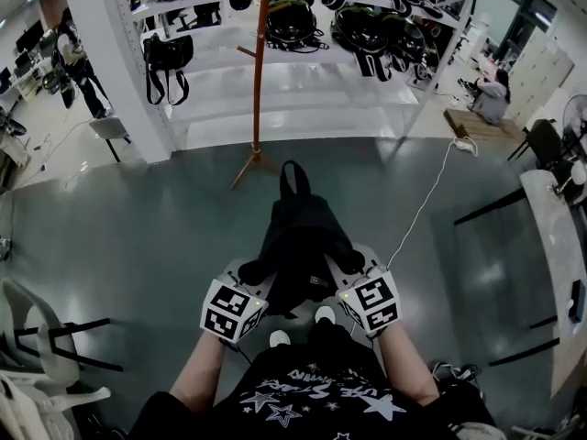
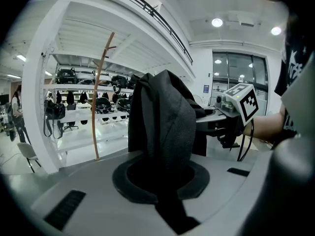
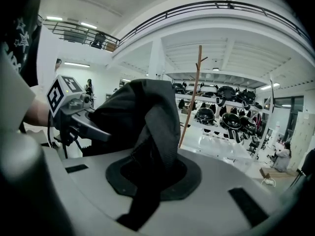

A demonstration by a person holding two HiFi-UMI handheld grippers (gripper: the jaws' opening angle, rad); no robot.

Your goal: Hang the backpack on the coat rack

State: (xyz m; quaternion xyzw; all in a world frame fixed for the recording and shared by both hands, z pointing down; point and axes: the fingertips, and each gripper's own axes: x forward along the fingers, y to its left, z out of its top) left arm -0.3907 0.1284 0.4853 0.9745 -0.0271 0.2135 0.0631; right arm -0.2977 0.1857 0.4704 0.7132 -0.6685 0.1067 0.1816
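Observation:
A black backpack (image 1: 298,241) hangs between my two grippers above the floor, its top loop pointing away from me. My left gripper (image 1: 252,278) is shut on the bag's left side, and black fabric (image 2: 165,127) fills its jaws. On the other side my right gripper (image 1: 347,271) is shut on the backpack (image 3: 142,127), a strap trailing out of its jaws. The orange-brown coat rack (image 1: 258,71) stands ahead on spread feet, a short peg on its pole; the coat rack (image 2: 100,95) also shows beyond the bag, and again as a thin pole (image 3: 191,100).
White shelving (image 1: 303,81) with several dark helmets and bags stands behind the rack. A white cable (image 1: 424,200) runs across the floor at right. A long table (image 1: 555,236) and chairs are at the right edge, white chairs (image 1: 37,356) at lower left. People sit far off.

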